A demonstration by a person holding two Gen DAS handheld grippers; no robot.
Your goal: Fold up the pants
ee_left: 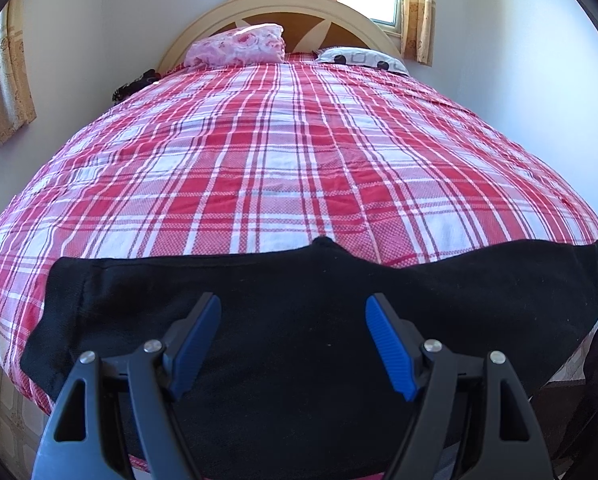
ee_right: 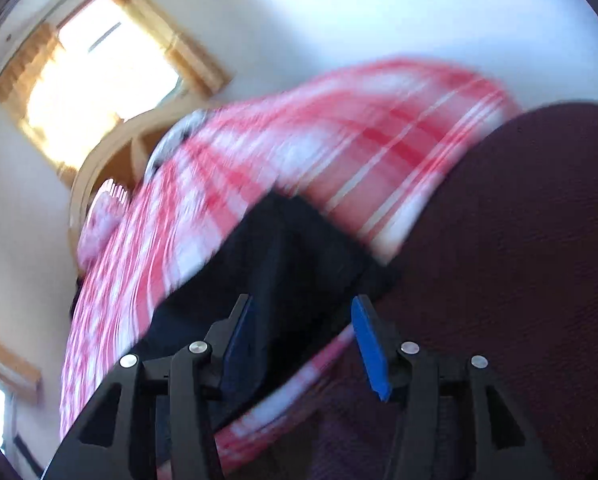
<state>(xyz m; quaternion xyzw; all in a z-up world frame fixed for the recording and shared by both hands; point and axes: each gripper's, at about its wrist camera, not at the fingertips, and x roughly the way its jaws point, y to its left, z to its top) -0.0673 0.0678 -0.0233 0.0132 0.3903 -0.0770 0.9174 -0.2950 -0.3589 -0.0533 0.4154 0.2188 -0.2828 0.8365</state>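
Black pants (ee_left: 299, 276) lie spread flat across the near edge of a bed with a red and white plaid sheet (ee_left: 279, 160). My left gripper (ee_left: 293, 298) hovers over the middle of the pants, open, with nothing between its blue pads. The right wrist view is blurred and tilted. In it my right gripper (ee_right: 302, 299) stands open over one end of the pants (ee_right: 291, 248) at the bed's edge, and its pads press on nothing. The plaid sheet (ee_right: 299, 128) fills the view behind it.
A pink floral pillow (ee_left: 239, 46) and a white patterned pillow (ee_left: 363, 58) rest against the curved headboard (ee_left: 283, 4). A dark bundle (ee_left: 135, 84) lies at the bed's far left edge. Dark maroon fabric (ee_right: 519, 240), likely the person's clothing, fills the right wrist view's right side.
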